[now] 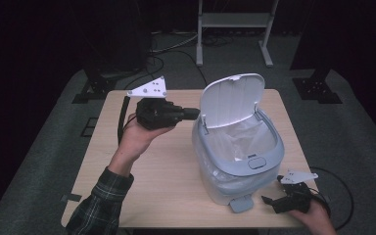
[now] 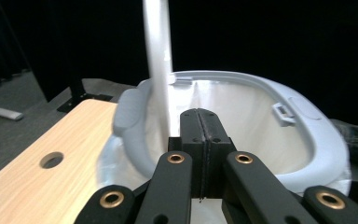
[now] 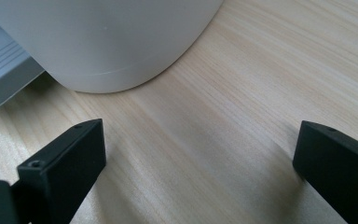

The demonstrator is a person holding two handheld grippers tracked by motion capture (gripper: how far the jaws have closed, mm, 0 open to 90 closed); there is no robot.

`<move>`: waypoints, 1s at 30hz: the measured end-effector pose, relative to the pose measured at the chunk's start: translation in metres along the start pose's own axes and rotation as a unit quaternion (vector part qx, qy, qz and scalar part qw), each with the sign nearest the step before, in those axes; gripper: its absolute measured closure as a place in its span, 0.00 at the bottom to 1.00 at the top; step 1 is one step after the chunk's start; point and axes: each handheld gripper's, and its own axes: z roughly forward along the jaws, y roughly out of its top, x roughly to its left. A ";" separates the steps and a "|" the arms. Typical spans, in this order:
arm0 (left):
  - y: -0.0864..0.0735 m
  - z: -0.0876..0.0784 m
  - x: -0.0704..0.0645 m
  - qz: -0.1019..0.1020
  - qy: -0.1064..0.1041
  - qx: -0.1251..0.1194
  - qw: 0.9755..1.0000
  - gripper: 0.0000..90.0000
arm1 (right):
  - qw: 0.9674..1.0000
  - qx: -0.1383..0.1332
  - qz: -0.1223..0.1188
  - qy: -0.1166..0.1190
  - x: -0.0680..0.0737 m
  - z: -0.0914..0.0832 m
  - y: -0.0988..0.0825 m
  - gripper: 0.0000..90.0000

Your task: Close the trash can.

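A white pedal bin (image 1: 215,183) with a grey rim (image 1: 274,152) stands on the right half of the wooden table (image 1: 161,171). Its lid (image 1: 230,98) is tipped up and open, and a clear liner (image 1: 240,139) shows inside. My left gripper (image 1: 194,113) is held above the table just left of the lid's hinge, jaws shut on nothing. In the left gripper view the shut gripper (image 2: 202,128) points into the bin's rim (image 2: 326,140), with the lid (image 2: 157,60) edge-on. My right gripper (image 1: 273,191) rests low at the bin's front right, open. In the right gripper view the gripper (image 3: 200,154) faces the bin's base (image 3: 107,42) and grey pedal (image 3: 2,60).
The pedal (image 1: 241,203) sticks out toward the table's front edge. A round cable hole (image 2: 52,160) is in the tabletop. Beyond the table, a metal stand (image 1: 232,19) and cables (image 1: 176,46) lie on the grey carpet.
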 end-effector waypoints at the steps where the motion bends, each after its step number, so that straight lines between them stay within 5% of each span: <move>1: -0.001 0.000 0.005 -0.004 0.002 -0.006 1.000 1.00 | 1.000 0.000 -0.001 0.000 0.000 0.000 0.000 0.02; 13: 0.007 0.012 0.028 -0.009 0.026 -0.012 1.000 1.00 | 1.000 0.000 0.000 0.000 0.000 0.000 0.000 0.02; 30: 0.019 0.038 0.037 -0.011 0.014 -0.025 1.000 1.00 | 1.000 0.000 -0.002 0.002 0.000 0.000 0.000 0.02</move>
